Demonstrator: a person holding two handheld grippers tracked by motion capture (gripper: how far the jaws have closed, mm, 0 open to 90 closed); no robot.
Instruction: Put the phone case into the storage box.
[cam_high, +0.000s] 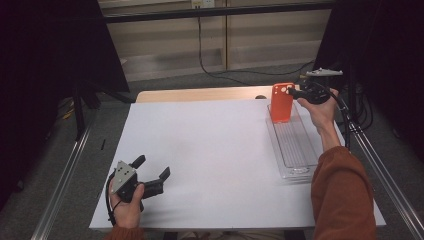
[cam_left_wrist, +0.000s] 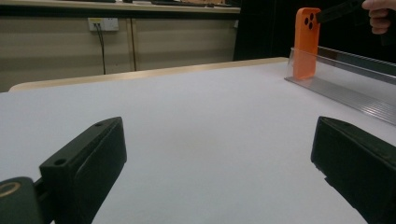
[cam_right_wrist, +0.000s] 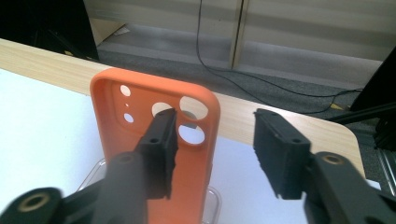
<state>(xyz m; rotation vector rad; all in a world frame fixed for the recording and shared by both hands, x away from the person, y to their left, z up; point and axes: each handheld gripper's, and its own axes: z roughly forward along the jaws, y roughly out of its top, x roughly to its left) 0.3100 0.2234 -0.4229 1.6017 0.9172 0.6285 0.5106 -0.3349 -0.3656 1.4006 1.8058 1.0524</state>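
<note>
High view: we see the orange phone case (cam_high: 282, 102) upright at the far end of the clear tray (cam_high: 295, 150), right of centre; our right gripper (cam_high: 295, 92) is at its top edge, and our left gripper (cam_high: 152, 167) sits lower left, jaws spread over the white table (cam_high: 210, 150).
Left gripper view: we see both jaws wide apart with nothing between; the case stands at upper right.
Right gripper view: we see the jaws parted, the case's right edge between them, pads not pressing.
</note>
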